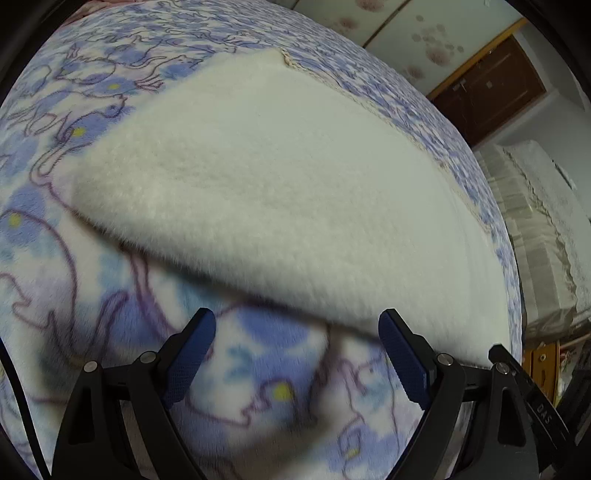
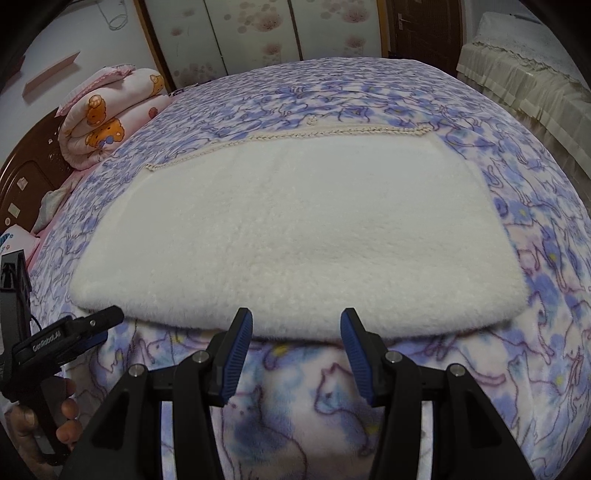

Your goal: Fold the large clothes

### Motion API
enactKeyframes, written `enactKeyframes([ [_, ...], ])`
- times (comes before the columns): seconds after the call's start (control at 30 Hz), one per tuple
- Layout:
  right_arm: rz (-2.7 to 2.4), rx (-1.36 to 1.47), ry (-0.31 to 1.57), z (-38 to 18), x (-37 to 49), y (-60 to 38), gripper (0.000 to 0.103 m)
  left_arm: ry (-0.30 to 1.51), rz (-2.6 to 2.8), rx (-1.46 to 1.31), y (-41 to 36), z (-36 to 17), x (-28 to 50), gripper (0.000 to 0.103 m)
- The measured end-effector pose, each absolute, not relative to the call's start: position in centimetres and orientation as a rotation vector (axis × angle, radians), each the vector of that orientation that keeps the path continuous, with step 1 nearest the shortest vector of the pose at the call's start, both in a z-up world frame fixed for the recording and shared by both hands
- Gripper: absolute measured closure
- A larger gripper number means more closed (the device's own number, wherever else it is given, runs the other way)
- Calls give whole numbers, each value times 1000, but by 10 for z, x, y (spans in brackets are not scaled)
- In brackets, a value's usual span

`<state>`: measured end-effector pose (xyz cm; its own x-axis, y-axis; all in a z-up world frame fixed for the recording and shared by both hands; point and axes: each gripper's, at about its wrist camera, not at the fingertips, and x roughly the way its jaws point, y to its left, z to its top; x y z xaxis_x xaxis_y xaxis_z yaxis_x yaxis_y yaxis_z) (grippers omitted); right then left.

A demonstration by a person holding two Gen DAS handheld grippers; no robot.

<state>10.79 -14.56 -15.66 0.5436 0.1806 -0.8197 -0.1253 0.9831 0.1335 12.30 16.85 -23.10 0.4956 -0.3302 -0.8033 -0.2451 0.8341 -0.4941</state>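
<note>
A big fleece blanket with a blue and purple cat print (image 2: pixel 369 99) covers the bed. On it lies a white fleecy layer (image 2: pixel 288 221), laid flat, with a crocheted cord (image 2: pixel 332 131) along its far edge. Whether it is the blanket's own underside I cannot tell. Its thick near fold runs just past both sets of fingertips. My right gripper (image 2: pixel 297 314) is open, nothing between its blue pads. The left gripper (image 1: pixel 297 317) stands wide open over the print, at the white fold (image 1: pixel 280 206), empty. The left gripper (image 2: pixel 74 332) also shows in the right wrist view, held by a hand (image 2: pixel 66 417).
A rolled pink quilt with bear prints (image 2: pixel 107 110) lies at the far left by a dark wooden headboard (image 2: pixel 22 173). Flowered wardrobe doors (image 2: pixel 258 29) stand behind the bed. Furniture under a lace cover (image 2: pixel 524 74) is to the right, beside a brown door (image 1: pixel 487 92).
</note>
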Motion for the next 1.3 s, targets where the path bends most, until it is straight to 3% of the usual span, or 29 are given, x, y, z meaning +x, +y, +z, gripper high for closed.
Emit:
enactKeyframes([
  [0.43, 219, 6, 959, -165, 144, -115, 53, 911, 5, -674, 189, -243, 177, 16],
  [0.47, 224, 4, 957, -164, 151, -112, 53, 895, 20, -673, 191, -242, 182, 20],
  [0.53, 223, -1, 947, -163, 163, -105, 53, 865, 56, -663, 196, -237, 187, 50],
  [0.6, 216, -18, 935, -161, 175, -99, 56, 838, 83, -665, 203, -230, 188, 68],
  [0.73, 210, -82, 949, -168, 197, -82, 75, 794, 96, -572, 195, -210, 184, 80],
  [1.03, 261, -103, 1010, -193, 208, -83, 75, 642, 55, -255, 134, -136, 178, 83],
  [1.3, 346, 126, 1078, -173, 203, -135, 76, 564, -108, -118, 45, -79, 186, 83],
])
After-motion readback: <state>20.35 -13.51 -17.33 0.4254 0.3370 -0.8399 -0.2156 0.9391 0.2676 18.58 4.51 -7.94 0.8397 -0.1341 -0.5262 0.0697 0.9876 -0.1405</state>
